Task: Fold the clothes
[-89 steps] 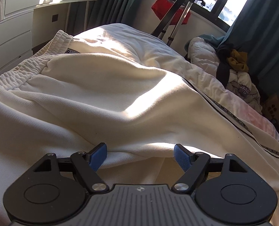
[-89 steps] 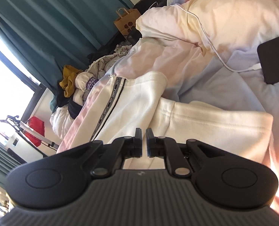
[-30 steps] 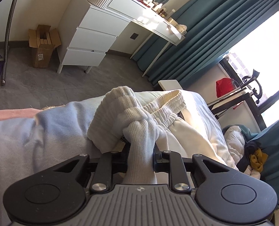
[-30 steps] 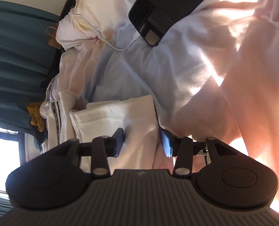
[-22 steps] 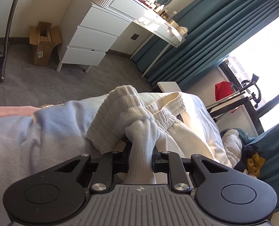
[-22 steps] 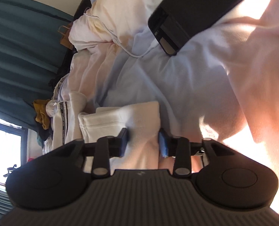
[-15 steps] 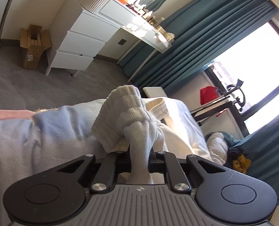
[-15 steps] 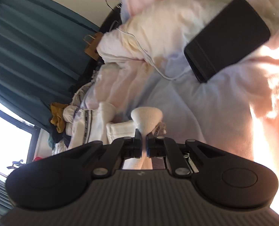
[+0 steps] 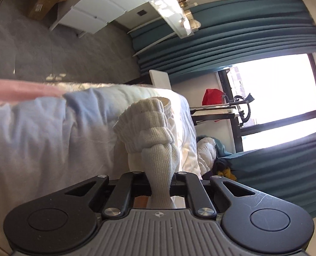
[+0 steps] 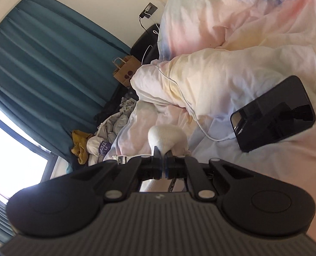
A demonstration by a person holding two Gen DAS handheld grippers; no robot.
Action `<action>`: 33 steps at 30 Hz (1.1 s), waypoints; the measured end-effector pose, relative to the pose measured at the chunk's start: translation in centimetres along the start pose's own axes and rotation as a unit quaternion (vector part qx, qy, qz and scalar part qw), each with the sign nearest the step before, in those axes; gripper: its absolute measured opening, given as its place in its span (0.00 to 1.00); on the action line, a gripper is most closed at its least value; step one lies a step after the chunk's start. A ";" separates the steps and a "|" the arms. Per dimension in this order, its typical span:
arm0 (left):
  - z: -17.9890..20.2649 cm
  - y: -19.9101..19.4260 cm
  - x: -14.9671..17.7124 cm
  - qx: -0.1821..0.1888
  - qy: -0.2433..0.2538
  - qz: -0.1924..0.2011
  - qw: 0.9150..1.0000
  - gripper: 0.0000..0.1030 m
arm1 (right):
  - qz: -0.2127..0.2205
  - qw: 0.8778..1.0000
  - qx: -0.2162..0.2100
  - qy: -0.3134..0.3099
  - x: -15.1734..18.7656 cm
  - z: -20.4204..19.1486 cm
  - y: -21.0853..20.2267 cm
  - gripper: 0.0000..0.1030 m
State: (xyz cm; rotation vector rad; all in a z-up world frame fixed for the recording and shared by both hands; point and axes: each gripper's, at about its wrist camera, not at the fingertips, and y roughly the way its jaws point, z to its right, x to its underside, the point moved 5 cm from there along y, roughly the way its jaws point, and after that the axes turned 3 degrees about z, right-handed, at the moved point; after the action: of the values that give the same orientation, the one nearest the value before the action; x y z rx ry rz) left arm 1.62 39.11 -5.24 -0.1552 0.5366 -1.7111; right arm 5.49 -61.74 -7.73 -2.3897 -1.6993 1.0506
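Note:
Cream white sweatpants (image 9: 153, 136) lie on the bed. My left gripper (image 9: 160, 176) is shut on their ribbed elastic waistband, which bunches up between the jaws and is lifted off the bed. My right gripper (image 10: 163, 156) is shut on a fold of the same white sweatpants (image 10: 167, 137), a rounded hump of cloth rising just past the fingertips. The black side stripe of the pants shows by the left finger in the right wrist view. Most of the garment is hidden under both grippers.
A black phone (image 10: 273, 113) with a white charging cable (image 10: 192, 111) lies on the pastel duvet (image 10: 243, 32). A pile of other clothes (image 10: 98, 143) sits by the teal curtains. A white dresser (image 9: 106, 6), grey floor and red bag (image 9: 212, 97) by the window.
Both grippers have lifted and tilted up with the sweatpants. The right gripper closed on the cloth about half a second ago and has raised it. The left keeps its hold on the waistband.

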 end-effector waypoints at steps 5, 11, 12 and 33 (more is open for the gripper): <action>2.1 2.9 -1.9 -0.014 0.009 -0.008 1.000 0.09 | -0.003 0.999 -0.012 -0.044 -0.2 -6.4 3.7 0.05; 7.8 10.4 -4.7 -0.044 0.044 -0.002 0.998 0.10 | 0.018 0.993 -0.013 -0.119 1.7 -16.1 11.7 0.05; 8.3 12.1 -5.1 -0.053 0.048 -0.003 0.997 0.10 | 0.019 0.992 -0.010 -0.128 2.3 -17.1 13.3 0.05; 11.9 32.1 -4.6 -0.152 0.195 -0.027 0.969 0.23 | -0.102 0.957 -0.025 -0.271 10.6 -18.6 33.1 0.16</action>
State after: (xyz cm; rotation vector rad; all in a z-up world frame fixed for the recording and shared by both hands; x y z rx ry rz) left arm 36.01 36.59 -7.71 -0.0503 1.0963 -1.7125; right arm 44.66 -59.64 -11.53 -1.9998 -2.0848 1.7564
